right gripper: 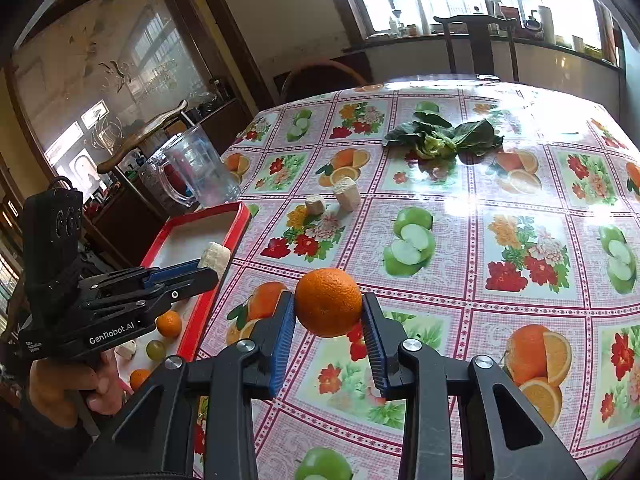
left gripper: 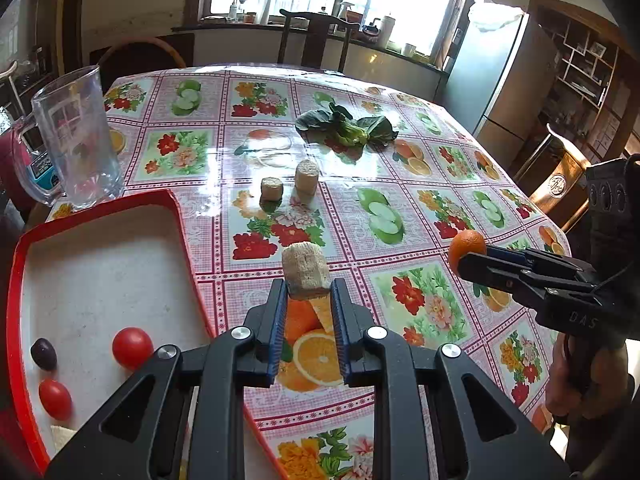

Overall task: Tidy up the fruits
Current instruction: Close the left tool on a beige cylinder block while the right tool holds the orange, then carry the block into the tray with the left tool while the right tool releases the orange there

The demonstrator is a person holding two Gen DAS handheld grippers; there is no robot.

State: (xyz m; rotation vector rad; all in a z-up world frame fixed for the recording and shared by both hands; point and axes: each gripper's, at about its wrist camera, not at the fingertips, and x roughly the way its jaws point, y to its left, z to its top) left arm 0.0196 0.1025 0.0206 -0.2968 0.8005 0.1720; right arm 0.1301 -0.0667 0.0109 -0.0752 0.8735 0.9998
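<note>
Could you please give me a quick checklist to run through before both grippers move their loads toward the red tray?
1. Right gripper clamps the orange on both sides: ok.
2. Left gripper grips the beige chunk: ok, near the fingertips.
3. Red tray has bare floor left: ok.
4. Fruits already in the tray, such as the tomato, lie away from the far end: ok.
5. Whether the chunk is fruit: cannot tell.

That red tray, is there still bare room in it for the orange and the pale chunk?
Yes. The far half of the red tray, toward the clear pitcher, is bare. Its near end is crowded: tomatoes, a dark grape, small oranges. The right gripper holds the orange; the left gripper holds the pale chunk.
</note>
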